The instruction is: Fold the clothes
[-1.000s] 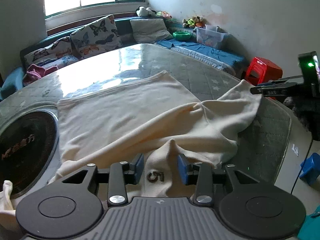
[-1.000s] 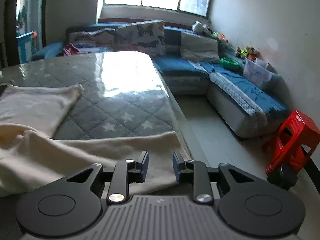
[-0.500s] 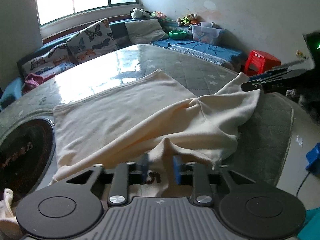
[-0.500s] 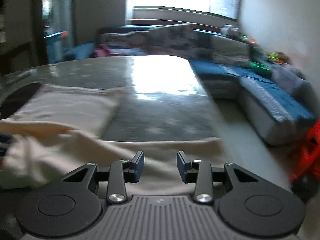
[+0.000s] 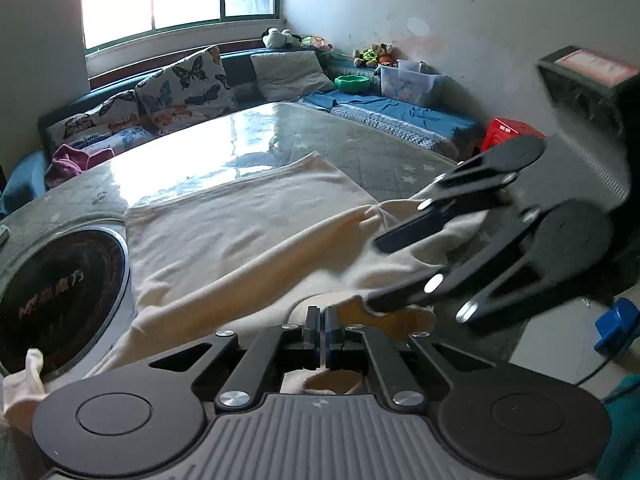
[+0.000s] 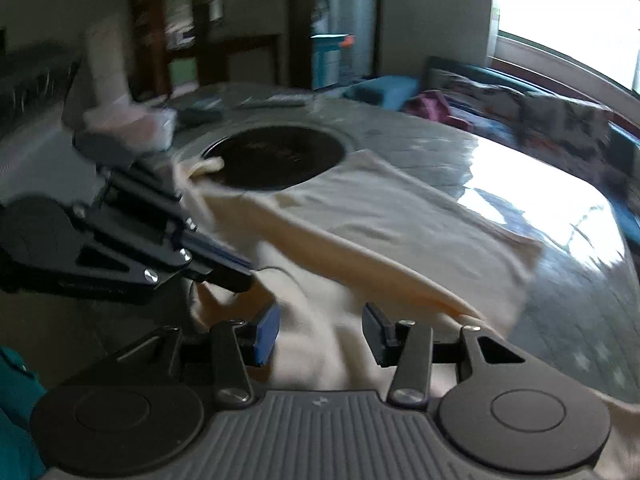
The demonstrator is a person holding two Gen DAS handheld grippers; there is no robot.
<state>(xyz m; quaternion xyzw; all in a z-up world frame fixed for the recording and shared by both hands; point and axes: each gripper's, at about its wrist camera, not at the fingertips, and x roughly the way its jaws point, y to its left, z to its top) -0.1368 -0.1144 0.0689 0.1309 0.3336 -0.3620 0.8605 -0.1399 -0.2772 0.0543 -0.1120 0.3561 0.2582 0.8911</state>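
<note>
Cream garment (image 5: 248, 236) spread over quilted grey table cover (image 5: 384, 140), far half lying flat, near half bunched and drawn into a long diagonal ridge running from near left up toward far right. Left gripper (image 5: 321, 322) clamped tight, pads together, pinching a raised fold of the cloth at its near edge; more fabric visible beneath the linkage. Right gripper (image 6: 320, 330) with jaws parting, roughly half spread, cloth lying in the gap between them but pads not pressing on it. In the right wrist view, blue pad of one finger (image 6: 267, 330) just beside the fabric, the other finger on the opposite side of the same rumpled mound. Right gripper seen from left wrist view at right, one finger over the ridge of the garment, the other close to the left gripper's tips. Left gripper seen from right wrist view at left, blurred, tips on the cloth. Dark round inset (image 5: 60, 292) in table at left, garment's left edge overlapping its rim.
</note>
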